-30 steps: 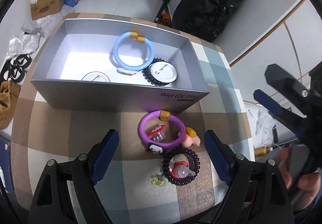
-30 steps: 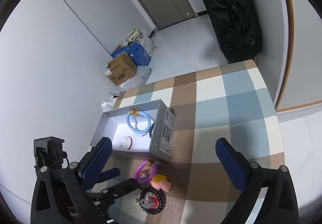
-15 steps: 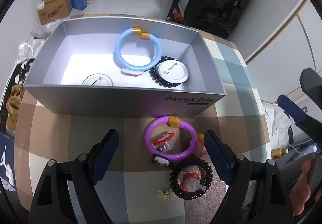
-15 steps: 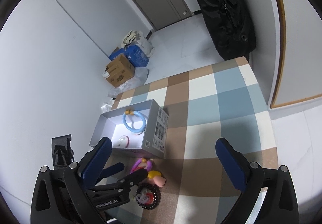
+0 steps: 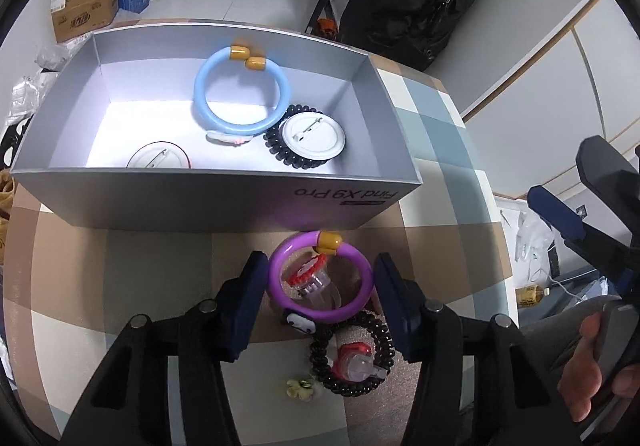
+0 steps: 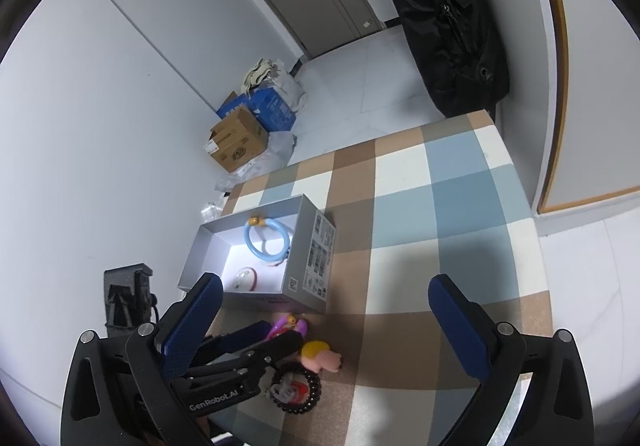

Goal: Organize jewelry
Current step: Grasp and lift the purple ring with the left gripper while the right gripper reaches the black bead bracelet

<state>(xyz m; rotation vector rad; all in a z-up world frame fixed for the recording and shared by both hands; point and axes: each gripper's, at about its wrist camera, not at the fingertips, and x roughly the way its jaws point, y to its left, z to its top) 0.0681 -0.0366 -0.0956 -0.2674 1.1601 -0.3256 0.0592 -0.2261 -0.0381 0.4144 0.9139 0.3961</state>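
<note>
A purple bangle (image 5: 320, 284) with a yellow bead lies on the checked tablecloth just in front of a grey box (image 5: 224, 197). My left gripper (image 5: 320, 292) has closed in on the bangle, with a finger touching each side of it. A red-and-clear charm (image 5: 310, 280) sits inside the ring. A black bead bracelet (image 5: 352, 354) and a small flower piece (image 5: 300, 388) lie closer to me. The box holds a blue bangle (image 5: 242, 93), two white badges and a black bead bracelet. My right gripper (image 6: 324, 326) is open and empty, high above the table.
A pink and yellow figure (image 6: 320, 356) lies beside the bracelet. The box (image 6: 280, 258) sits near the table's left edge. Cardboard boxes (image 6: 240, 141) and a black bag (image 6: 448, 17) are on the floor beyond the table.
My left gripper has moved down and forward and narrowed from wide open until its fingers touch the purple bangle. The right gripper has risen a little and stayed open.
</note>
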